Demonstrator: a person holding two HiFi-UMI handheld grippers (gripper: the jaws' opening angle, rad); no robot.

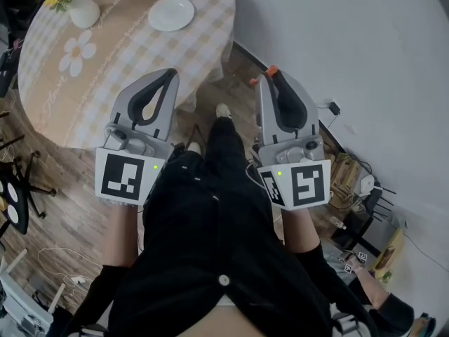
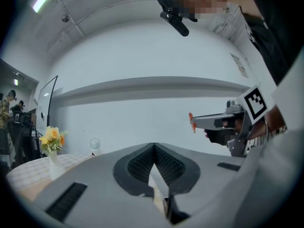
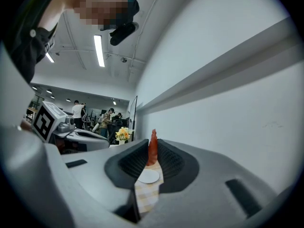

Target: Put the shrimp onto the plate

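While both grippers are held out side by side in front of the person's body, roughly level and aimed towards the round table (image 1: 119, 69), neither reaches over its edge. Forearms in black sleeves run back from the marker cubes; the hands themselves are mostly hidden beneath them. On the left gripper (image 2: 154, 145), the jaws meet at the tips with nothing between them. The right gripper (image 1: 273, 81) has its jaws drawn narrow on the shrimp (image 3: 152, 148), an orange piece pinched near the tips and sticking up past them. Well ahead on the checked cloth, the white plate (image 1: 172, 12) sits near a vase of flowers (image 1: 83, 9).
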